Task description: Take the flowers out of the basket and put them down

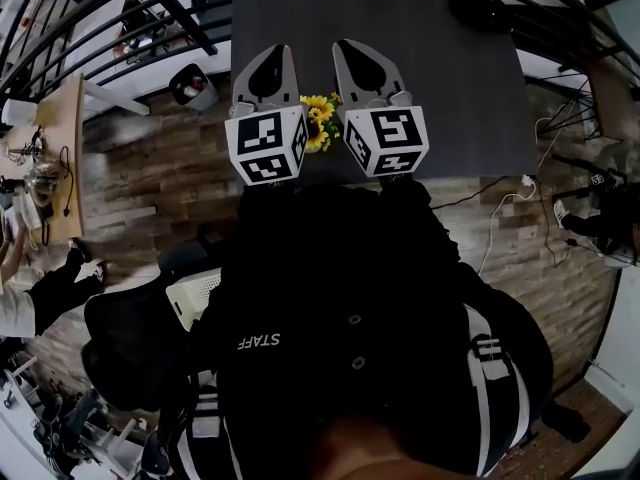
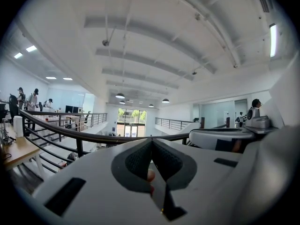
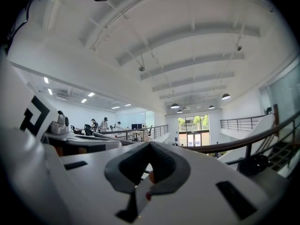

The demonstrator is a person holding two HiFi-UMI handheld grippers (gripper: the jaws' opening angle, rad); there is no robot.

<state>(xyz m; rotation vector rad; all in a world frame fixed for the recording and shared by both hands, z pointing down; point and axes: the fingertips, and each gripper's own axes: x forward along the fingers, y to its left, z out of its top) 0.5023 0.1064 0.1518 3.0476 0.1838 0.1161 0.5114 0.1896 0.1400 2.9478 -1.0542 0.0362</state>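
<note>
head view: a person in dark clothing holds both tools up in front of the chest, pointing away over a dark tabletop. the left tool and the right tool sit side by side, near each other but apart, each with its marker cube facing the camera. in the gap between them shows a small bunch of flowers: yellow sunflower heads with dark centres and a few green leaves. it lies at the near edge of the tabletop, its sides hidden behind the cubes. whether the flowers sit in a basket cannot be made out from here.

left gripper view: the left tool is tilted upward, toward a white ribbed ceiling and a dark railing. its two dark pads meet at the tip, so the jaws are pressed together with nothing between them. no flowers show.

right gripper view: the right tool also looks up into the hall, with the same ceiling overhead. its jaws are likewise drawn together at the tip and hold nothing.
</note>
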